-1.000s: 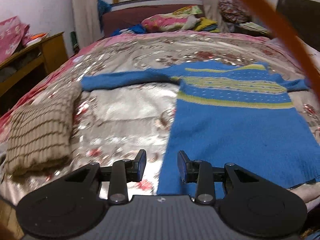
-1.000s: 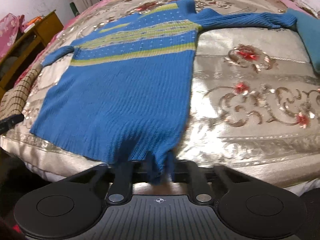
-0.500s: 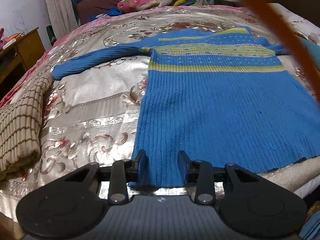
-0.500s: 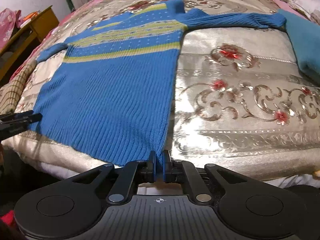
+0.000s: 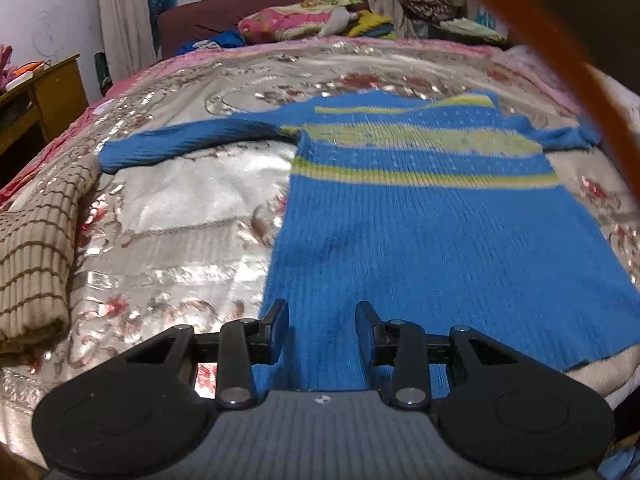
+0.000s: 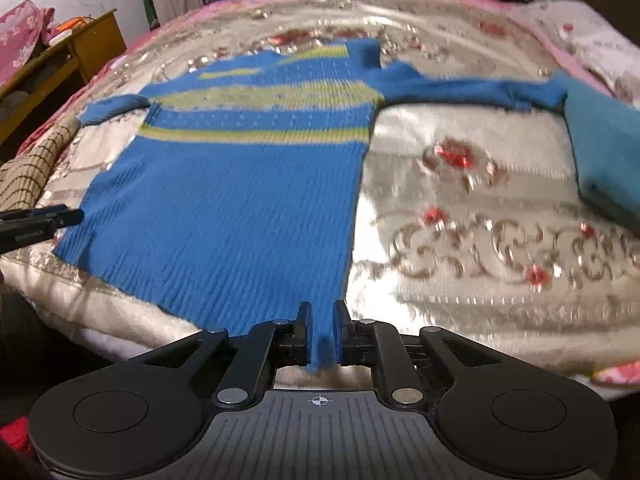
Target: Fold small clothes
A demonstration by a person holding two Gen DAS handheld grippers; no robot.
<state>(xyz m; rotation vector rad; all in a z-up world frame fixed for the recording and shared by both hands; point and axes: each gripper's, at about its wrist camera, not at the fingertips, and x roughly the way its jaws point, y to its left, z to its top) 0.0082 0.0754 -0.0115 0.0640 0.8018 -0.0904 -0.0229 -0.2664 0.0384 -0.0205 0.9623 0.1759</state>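
Observation:
A blue knit sweater [image 5: 420,240] with yellow-green stripes lies flat on the bed, sleeves spread to both sides; it also shows in the right wrist view [image 6: 240,200]. My left gripper [image 5: 322,316] is open, its jaws on either side of the sweater's lower left hem. My right gripper [image 6: 320,322] has its jaws slightly apart, with the sweater's lower right hem corner between them. The left gripper's fingertips [image 6: 60,216] show at the left edge of the right wrist view.
A folded beige striped garment [image 5: 36,256] lies left of the sweater. A folded teal garment [image 6: 600,152] lies at the right. A wooden side table [image 5: 44,92] stands left of the bed [image 5: 180,240]. Pillows [image 5: 304,20] are piled at the head.
My right gripper's jaws, shut on the hem corner half a second ago, have parted slightly. My left gripper has stayed open at the left hem, and its view has tilted up.

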